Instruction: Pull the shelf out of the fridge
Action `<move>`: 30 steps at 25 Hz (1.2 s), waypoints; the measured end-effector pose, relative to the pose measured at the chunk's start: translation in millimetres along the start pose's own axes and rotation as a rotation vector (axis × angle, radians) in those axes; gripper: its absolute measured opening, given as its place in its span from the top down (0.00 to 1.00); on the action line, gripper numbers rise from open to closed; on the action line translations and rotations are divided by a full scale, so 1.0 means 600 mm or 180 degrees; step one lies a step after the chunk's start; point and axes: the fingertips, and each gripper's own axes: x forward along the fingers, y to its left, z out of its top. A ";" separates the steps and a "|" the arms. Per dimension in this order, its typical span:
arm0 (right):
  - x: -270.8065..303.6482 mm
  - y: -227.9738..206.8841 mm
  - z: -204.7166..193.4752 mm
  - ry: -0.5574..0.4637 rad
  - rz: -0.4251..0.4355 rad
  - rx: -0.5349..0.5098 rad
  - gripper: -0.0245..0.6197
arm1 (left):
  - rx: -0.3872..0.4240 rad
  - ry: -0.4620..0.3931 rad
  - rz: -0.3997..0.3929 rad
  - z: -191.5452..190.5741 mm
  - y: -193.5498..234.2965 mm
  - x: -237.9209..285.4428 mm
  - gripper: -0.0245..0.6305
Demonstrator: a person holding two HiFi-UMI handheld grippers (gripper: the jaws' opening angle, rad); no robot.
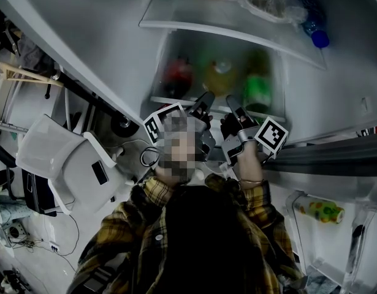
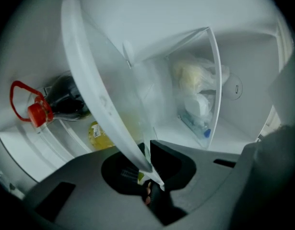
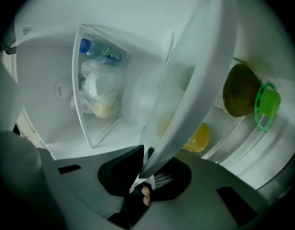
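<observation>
The glass shelf [image 1: 170, 101] with a white front trim sits low in the open fridge, with bottles standing behind it. My left gripper [image 1: 205, 100] and right gripper [image 1: 232, 103] are side by side at its front edge. In the left gripper view the trim [image 2: 97, 95] runs down into the jaws, and the left gripper [image 2: 146, 169] is shut on it. The right gripper view shows the same trim [image 3: 200, 80] entering from the upper right, with the right gripper [image 3: 146, 169] shut on it.
Under the shelf stand a red-capped bottle [image 2: 56, 102], a yellow one [image 3: 197, 138] and a green-capped one [image 3: 248, 97]. An upper glass shelf [image 1: 231, 26] carries bagged food and a blue-capped bottle [image 1: 317, 35]. A white chair [image 1: 65, 164] stands left; a door bin [image 1: 320, 210] is lower right.
</observation>
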 end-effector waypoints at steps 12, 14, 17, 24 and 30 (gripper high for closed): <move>-0.031 0.009 -0.031 0.0049 0.0017 -0.0036 0.89 | -0.0010 0.0065 -0.0030 -0.025 -0.004 -0.036 0.89; -0.035 0.010 -0.035 0.0062 0.0012 -0.0052 0.89 | -0.0009 0.0068 -0.0033 -0.027 -0.005 -0.041 0.89; -0.040 0.013 -0.042 0.0077 0.0011 -0.0073 0.89 | -0.0004 0.0068 -0.0040 -0.031 -0.006 -0.048 0.89; -0.051 0.019 -0.059 0.0098 0.0006 -0.0112 0.89 | -0.0020 0.0069 -0.0054 -0.037 -0.007 -0.067 0.89; -0.061 0.024 -0.066 0.0078 0.0008 -0.0126 0.89 | -0.0014 0.0079 -0.0073 -0.044 -0.012 -0.077 0.89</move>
